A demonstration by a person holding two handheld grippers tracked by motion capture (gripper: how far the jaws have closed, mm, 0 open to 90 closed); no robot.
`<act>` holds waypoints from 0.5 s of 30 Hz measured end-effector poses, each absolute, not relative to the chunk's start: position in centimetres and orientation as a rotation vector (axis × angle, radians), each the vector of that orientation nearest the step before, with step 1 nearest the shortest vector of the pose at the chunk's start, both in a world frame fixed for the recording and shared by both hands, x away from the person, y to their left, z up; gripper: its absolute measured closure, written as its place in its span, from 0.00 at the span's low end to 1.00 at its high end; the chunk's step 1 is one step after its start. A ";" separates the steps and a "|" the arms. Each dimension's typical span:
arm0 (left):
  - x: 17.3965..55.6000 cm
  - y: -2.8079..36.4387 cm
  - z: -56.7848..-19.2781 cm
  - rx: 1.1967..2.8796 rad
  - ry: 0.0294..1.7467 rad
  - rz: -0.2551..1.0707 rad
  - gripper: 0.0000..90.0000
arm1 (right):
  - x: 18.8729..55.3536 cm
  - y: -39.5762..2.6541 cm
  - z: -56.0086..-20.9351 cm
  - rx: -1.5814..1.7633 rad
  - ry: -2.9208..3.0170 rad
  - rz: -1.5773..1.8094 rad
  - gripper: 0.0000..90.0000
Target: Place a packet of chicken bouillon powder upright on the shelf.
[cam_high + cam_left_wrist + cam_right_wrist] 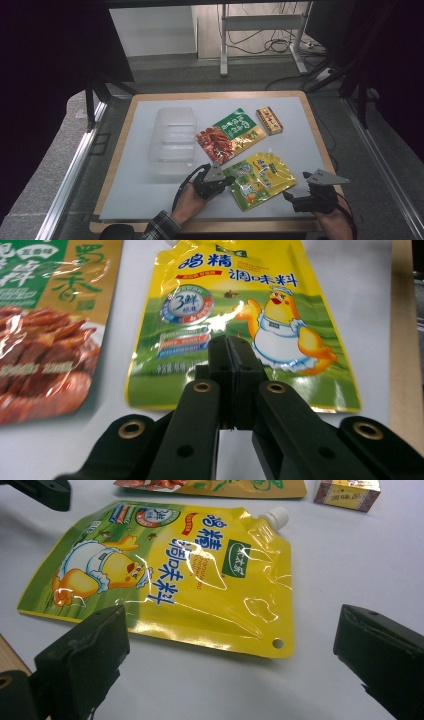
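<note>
Left claw (216, 181) pressed together, empty, low at the yellow pouch's (260, 178) near-left edge. Right claw (309, 196) spread apart beside its right side. Pouch flat on white tabletop (135, 170); dim room beyond.

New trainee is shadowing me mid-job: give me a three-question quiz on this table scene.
1. True or false: the left gripper is shut with nothing between its jaws.
2. Which item lies nearest the right gripper? A) small box B) yellow spout pouch C) clear plastic container
3. What colour is the pouch's cap?

Key: 1 true; 2 B; 3 white.
</note>
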State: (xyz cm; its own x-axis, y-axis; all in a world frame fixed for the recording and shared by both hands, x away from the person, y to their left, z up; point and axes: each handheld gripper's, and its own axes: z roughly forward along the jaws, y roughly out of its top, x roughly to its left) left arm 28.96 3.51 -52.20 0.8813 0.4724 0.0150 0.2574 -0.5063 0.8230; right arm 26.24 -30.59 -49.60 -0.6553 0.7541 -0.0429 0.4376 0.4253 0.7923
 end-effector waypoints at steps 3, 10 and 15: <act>29.7 2.5 -52.7 2.148 0.504 0.305 1.00 | 26.2 -30.6 -49.6 1.018 2.291 1.098 0.02; 30.3 1.7 -53.3 2.168 0.506 0.280 1.00 | 26.3 -30.7 -49.6 1.024 2.291 1.101 0.02; 30.1 1.8 -53.6 2.185 0.513 0.287 1.00 | 26.2 -30.6 -49.6 1.022 2.295 1.100 0.02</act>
